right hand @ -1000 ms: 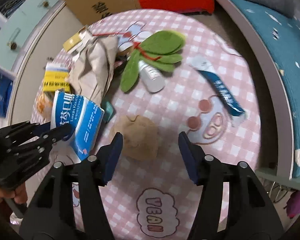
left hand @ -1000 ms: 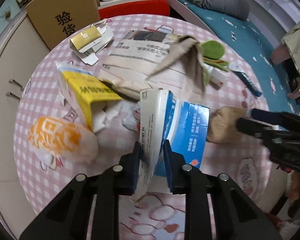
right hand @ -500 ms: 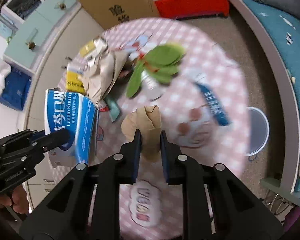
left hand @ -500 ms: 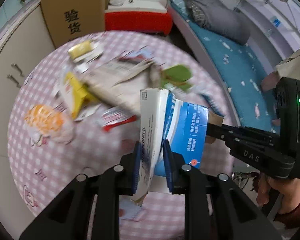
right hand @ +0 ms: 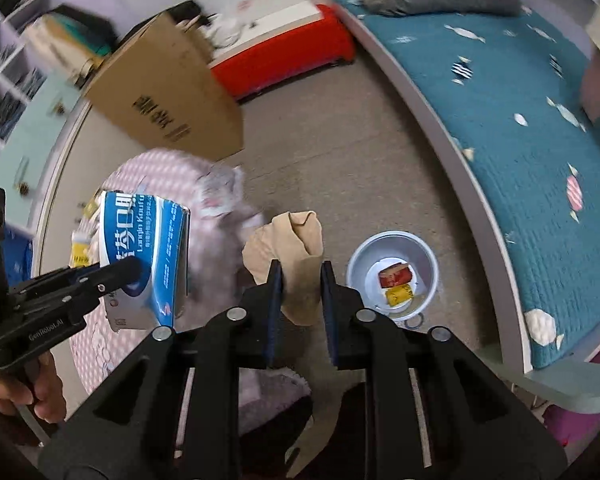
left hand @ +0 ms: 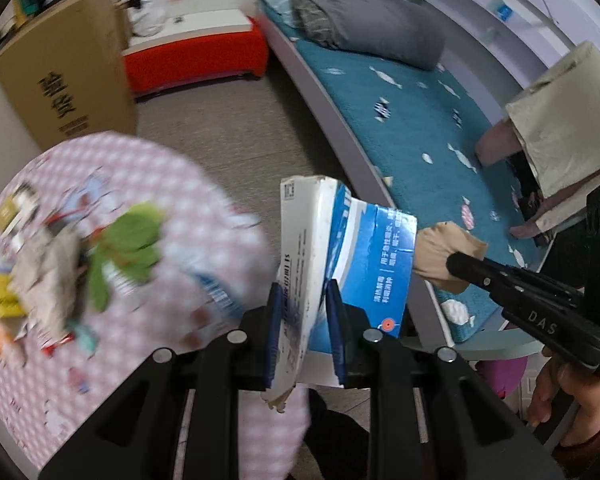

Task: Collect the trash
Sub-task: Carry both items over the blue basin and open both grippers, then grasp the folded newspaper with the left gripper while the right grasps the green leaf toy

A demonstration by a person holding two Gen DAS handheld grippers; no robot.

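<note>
While both loads hang clear of the worktop (left hand: 100, 360), the carry step is in hand. The left gripper (left hand: 303, 332) is clamped on the blue-and-white carton (left hand: 356, 264), held upright, long axis vertical, torn end down. The right gripper (right hand: 299, 312), its jaws having just eased slightly, pinches the tan paper wad (right hand: 296, 256), which points up. Next, probably: bring each over the white bin (right hand: 392, 272) on the floor and release.

I see a glossy printed cardboard box (left hand: 352, 256) and a matt, crumpled tan paper wad (right hand: 296, 264). The white bin (right hand: 392, 276) looks like smooth plastic.
</note>
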